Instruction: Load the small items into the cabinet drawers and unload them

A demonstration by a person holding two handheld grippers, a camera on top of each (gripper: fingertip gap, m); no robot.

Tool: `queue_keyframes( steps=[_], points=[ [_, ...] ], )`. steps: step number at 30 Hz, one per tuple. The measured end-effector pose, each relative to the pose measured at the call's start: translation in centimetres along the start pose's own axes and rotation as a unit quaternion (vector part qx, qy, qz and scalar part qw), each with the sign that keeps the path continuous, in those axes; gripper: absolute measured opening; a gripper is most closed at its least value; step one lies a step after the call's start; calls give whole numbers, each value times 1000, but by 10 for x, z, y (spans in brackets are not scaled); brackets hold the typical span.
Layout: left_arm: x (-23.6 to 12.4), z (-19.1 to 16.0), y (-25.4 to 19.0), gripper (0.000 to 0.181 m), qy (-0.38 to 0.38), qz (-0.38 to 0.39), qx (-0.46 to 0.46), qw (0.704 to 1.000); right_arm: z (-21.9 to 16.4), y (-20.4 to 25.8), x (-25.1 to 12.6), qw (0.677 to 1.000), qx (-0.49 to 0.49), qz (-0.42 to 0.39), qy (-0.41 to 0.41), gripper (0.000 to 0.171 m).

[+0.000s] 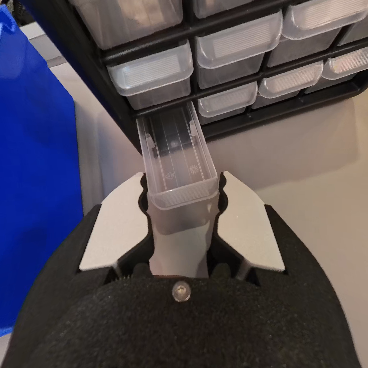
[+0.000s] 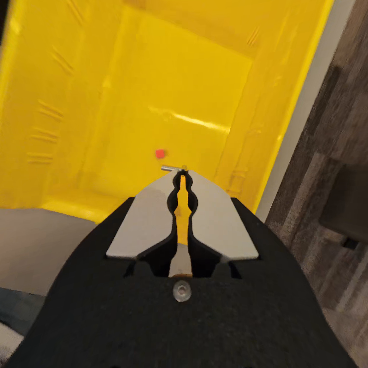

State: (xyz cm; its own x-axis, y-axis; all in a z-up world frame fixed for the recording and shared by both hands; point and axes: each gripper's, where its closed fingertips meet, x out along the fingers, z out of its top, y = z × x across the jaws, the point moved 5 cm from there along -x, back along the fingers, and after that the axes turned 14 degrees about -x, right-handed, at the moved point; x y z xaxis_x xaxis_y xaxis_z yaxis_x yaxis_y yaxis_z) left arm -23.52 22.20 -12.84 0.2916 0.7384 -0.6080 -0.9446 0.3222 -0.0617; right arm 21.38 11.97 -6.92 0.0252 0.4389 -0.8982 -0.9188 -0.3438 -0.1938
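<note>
Directly ahead of the left gripper (image 1: pixel 182 196), a clear plastic drawer (image 1: pixel 177 165) stands pulled well out of the bottom row of a black-framed cabinet of small translucent drawers (image 1: pixel 229 65). The gripper's white fingers with black wavy pads (image 1: pixel 143 196) sit either side of the drawer's front end, spread about as wide as the drawer; whether the pads truly press its walls or only flank them is hard to judge, as the front lip covers the contact on both sides. The drawer's bottom shows only moulded lines and marks, with nothing lying in the part that can be seen; its rear end is hidden inside the cabinet. To the gripper's left a blue plastic wall (image 1: pixel 35 123) is cut off by the frame edge. Cabinet and drawer stand over a pale grey tabletop (image 1: pixel 288 159).

Meanwhile the right gripper (image 2: pixel 182 173) is nearly pressed together, pinching a small silvery metal screw (image 2: pixel 170 168) at its very tips; the screw sticks out sideways to the left, and its held end is hidden between the pads. Just beyond and slightly left of the tips, a tiny red square piece (image 2: pixel 160 154) lies on the floor of a glossy yellow plastic bin (image 2: pixel 79 89), whose far walls are blurred and cropped. To the right runs a strip of pale table edge, then grey wood-patterned flooring (image 2: pixel 328 179).
</note>
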Motion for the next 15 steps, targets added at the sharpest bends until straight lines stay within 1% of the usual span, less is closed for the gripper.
queue_keyframes(
  steps=[4, 7, 9, 11, 12, 13, 15],
  points=[
    [5, 6, 0, 69, 4, 5, 9, 1000, 5, 7, 33, 996, -51, 25, 76, 4],
    [9, 8, 1, 69, 3, 7, 16, 1000, 8, 19, 53, 984, -112, 39, 134, 4],
    [11, 10, 1, 69, 4, 6, 16, 1000, 9, 30, 62, 978, -140, 59, 140, 4],
    [13, 12, 1, 69, 3, 5, 17, 1000, 10, 38, 67, 977, -139, 83, 138, 4],
    [14, 12, 1, 69, 2, 4, 17, 1000, 9, 40, 69, 975, -140, 89, 149, 4],
    [15, 13, 0, 69, 1, 5, 14, 1000, 9, 39, 69, 973, -144, 85, 159, 4],
    [17, 14, -1, 69, -9, 6, 11, 1000, 11, 39, 69, 975, -142, 80, 152, 4]
  ],
)
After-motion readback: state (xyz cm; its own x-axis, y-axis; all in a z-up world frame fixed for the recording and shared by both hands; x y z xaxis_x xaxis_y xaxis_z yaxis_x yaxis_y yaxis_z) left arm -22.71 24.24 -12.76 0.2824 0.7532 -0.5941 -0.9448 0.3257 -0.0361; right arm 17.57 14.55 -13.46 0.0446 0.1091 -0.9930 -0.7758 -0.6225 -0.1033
